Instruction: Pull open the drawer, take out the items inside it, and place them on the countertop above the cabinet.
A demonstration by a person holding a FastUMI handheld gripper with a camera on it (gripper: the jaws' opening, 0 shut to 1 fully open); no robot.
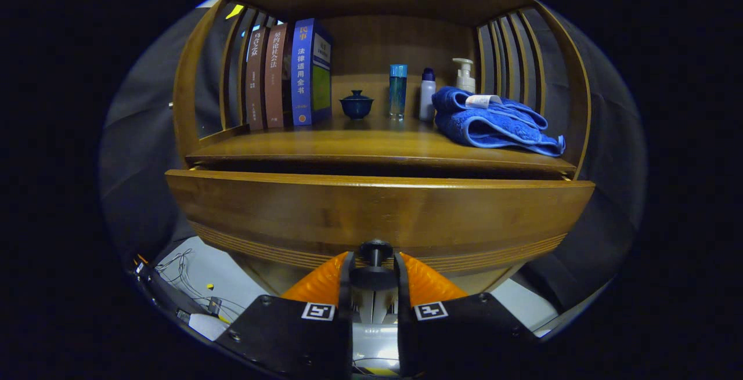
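Clamping both fingers on the dark drawer knob, the gripper is held low against the wooden drawer (pulled slightly out). Above, on the countertop, books, a lidded cup, bottles and a folded blue towel are seen.

books: I see them upright at the shelf's left
lidded bowl: mid-shelf
bottles: beside it
blue towel: folded, right

Dim booth, soft light from above falling on the wooden shelf beyond the gripper, faint sheen on the drawer front, deep shadow under it, strong fisheye bending of straight edges, focus sharp ahead.
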